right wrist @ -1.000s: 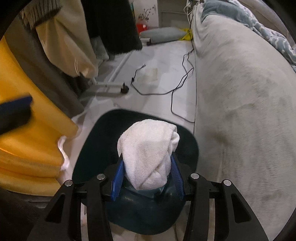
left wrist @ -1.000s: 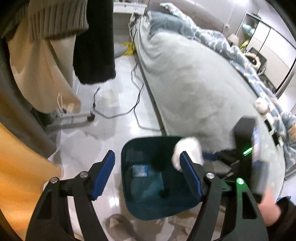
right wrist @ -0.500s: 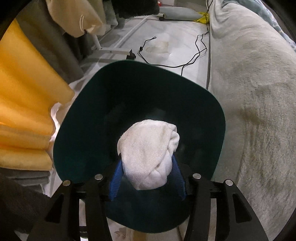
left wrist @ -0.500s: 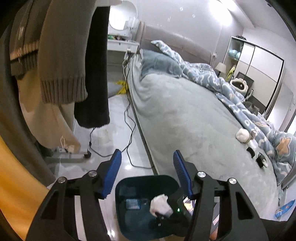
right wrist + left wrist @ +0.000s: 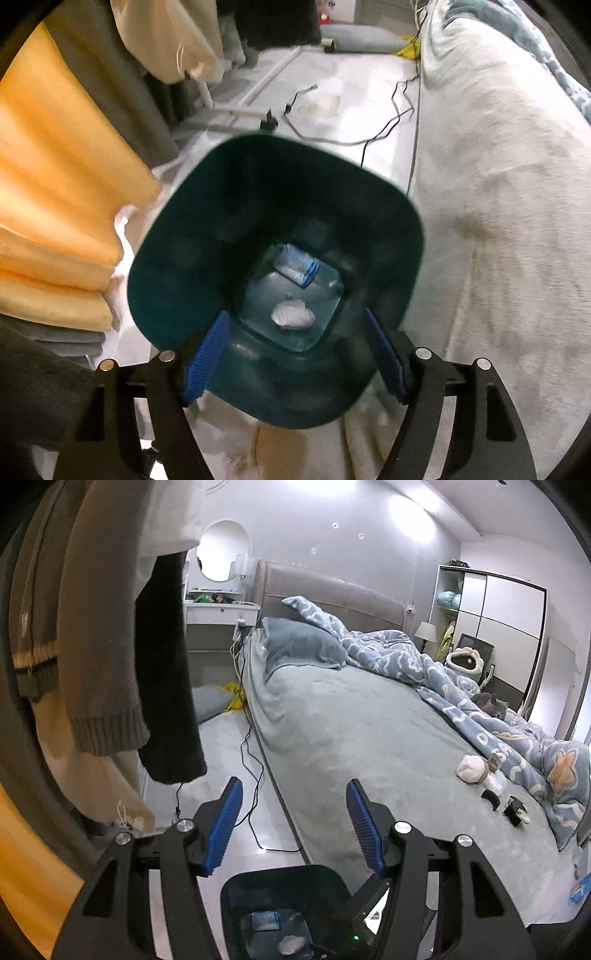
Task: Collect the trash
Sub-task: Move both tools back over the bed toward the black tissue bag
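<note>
The right gripper hangs over the dark teal bin, fingers spread with nothing between them. A white wad and a blue packet lie on the bin's bottom. The left gripper, also spread and empty, faces the bed, where another white wad lies.

Grey bed with padded headboard, pale tiled floor; white wardrobe, round mirror
</note>
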Demonstrator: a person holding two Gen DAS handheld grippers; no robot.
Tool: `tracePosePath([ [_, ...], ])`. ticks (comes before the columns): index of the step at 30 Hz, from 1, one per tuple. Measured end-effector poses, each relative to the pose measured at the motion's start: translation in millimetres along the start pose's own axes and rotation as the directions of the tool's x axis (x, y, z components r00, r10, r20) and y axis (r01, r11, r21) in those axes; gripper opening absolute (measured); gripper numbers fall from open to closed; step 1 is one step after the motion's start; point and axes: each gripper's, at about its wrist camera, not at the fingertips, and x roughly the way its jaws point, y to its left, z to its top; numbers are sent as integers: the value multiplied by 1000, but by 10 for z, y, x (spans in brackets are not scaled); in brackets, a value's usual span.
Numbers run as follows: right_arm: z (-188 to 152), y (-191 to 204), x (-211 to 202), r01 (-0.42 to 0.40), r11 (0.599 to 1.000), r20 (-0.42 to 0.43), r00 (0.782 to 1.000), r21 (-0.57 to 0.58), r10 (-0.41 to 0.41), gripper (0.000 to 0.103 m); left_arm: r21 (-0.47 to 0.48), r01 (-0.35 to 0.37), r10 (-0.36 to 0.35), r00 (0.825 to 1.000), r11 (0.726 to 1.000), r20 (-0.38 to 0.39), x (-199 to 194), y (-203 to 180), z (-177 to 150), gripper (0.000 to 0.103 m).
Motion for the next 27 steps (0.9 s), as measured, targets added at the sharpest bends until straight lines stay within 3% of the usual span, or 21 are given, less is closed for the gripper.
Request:
tracePosePath([
  [10, -114, -253, -666, 27, 1000, 176, 984, 7, -28, 79, 1, 19, -19, 1000, 1000, 15, 53, -322, 63, 76],
  [19, -316, -666, -1194, 79, 995, 328, 940, 55, -93, 82, -10, 57, -57, 998, 998, -2, 175, -668, 80, 83],
  [27, -526, -1082, -1542, 111, 985, 390, 908, 133, -155, 88, 10, 81, -81, 996, 997, -26, 312, -1026, 70, 89],
])
